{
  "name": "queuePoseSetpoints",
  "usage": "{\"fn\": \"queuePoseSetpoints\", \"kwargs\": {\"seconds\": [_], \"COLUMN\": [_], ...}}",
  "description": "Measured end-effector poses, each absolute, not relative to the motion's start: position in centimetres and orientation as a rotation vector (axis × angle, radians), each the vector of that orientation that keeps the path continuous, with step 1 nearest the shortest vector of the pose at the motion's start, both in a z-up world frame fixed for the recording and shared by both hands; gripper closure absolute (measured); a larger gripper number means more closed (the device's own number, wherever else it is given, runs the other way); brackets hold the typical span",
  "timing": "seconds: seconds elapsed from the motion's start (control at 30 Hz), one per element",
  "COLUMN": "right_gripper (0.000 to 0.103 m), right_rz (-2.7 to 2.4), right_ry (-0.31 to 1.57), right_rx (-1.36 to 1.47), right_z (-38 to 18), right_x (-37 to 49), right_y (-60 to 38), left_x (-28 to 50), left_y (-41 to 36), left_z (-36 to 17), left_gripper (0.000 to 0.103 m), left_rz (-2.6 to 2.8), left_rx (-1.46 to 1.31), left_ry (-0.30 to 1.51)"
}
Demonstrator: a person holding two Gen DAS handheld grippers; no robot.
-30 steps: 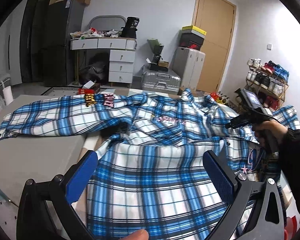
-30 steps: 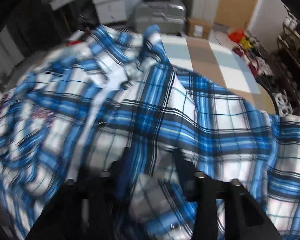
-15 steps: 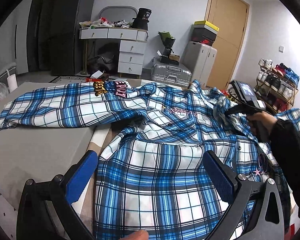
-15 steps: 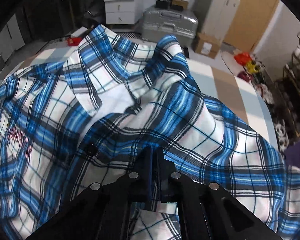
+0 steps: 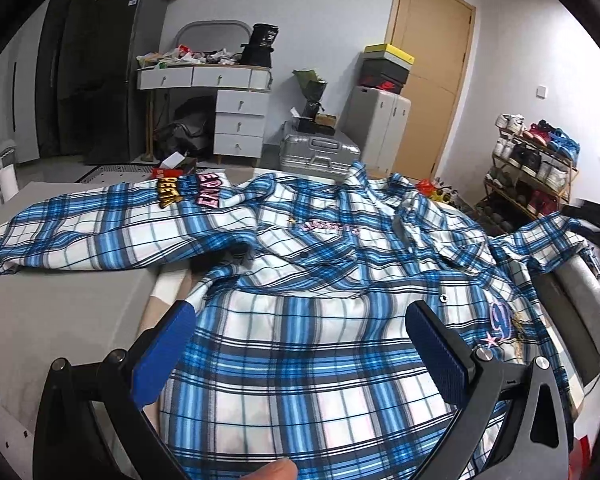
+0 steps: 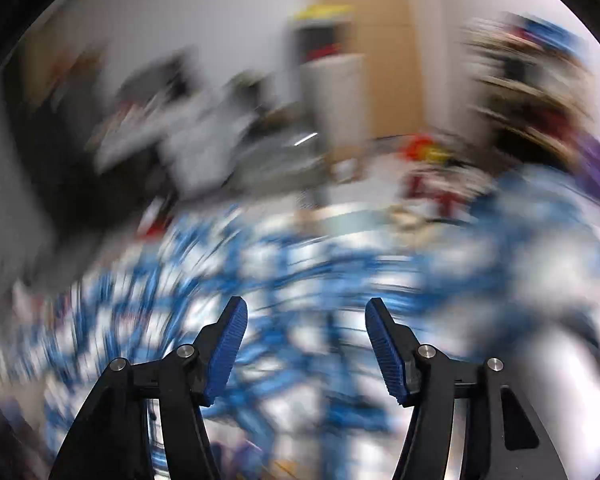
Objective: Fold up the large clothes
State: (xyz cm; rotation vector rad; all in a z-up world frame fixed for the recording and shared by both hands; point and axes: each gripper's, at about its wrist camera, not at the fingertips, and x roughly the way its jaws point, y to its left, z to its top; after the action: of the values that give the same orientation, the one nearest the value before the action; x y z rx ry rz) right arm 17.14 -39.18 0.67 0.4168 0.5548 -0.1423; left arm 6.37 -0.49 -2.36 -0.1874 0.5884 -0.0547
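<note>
Right wrist view: the right gripper (image 6: 304,344) has just been opening after pinching the plaid shirt (image 5: 320,280) half a second earlier; nothing now sits between its jaws, and heavy blur shows it swinging away. The released fold lies over the shirt's middle on the bed (image 5: 52,320), one sleeve stretched toward the bed's left edge. The left gripper (image 5: 300,344) hovers wide open above the near hem, gripping nothing. Judgement: one fold is placed; the next grasp is pending
</note>
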Motion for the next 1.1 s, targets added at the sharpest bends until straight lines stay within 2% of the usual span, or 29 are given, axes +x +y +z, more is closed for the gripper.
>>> {"fn": "queuePoseSetpoints", "kwargs": {"seconds": [0.17,0.37,0.43,0.47,0.5,0.67,0.8,0.9,1.1], "right_gripper": [0.04,0.04,0.051,0.073,0.101,0.101,0.101,0.101,0.101], "right_rz": [-0.339,-0.245,-0.298,-0.313,-0.324,-0.527,-0.5,-0.402,-0.066], "right_ry": [0.557,0.611,0.594,0.602,0.616,0.525,0.484,0.488,0.555], "right_rx": [0.672,0.827,0.805,0.791,0.784,0.534,0.541,0.475,0.37], "right_z": [-1.8,-5.8,-5.4,-5.0,-4.3,5.1,10.3,13.0,15.1], "right_x": [9.2,12.2,13.9,14.8,15.6,16.4,15.8,16.7,20.3], "right_y": [-49.9,-53.5,-54.3,-54.8,-55.5,-59.6,-61.7,-57.0,-40.0], "left_x": [6.9,6.6,6.1,5.8,5.4,4.5,4.6,4.8,4.5], "left_y": [-1.4,-2.8,-3.2,-3.3,-3.3,-2.1,-0.7,-0.3,0.0], "left_z": [-2.4,-1.8,-1.4,-1.2,-1.0,-0.9,-1.4,-1.7,-1.5], "left_gripper": [0.001,0.001,0.001,0.001,0.001,0.001,0.001,0.001,0.001], "left_rz": [-0.091,-0.118,-0.115,-0.111,-0.102,-0.071,-0.05,-0.051,-0.054], "left_rx": [-0.212,-0.212,-0.189,-0.177,-0.163,-0.147,-0.191,-0.219,-0.219], "left_ry": [0.591,0.588,0.575,0.565,0.555,0.535,0.533,0.538,0.528]}}
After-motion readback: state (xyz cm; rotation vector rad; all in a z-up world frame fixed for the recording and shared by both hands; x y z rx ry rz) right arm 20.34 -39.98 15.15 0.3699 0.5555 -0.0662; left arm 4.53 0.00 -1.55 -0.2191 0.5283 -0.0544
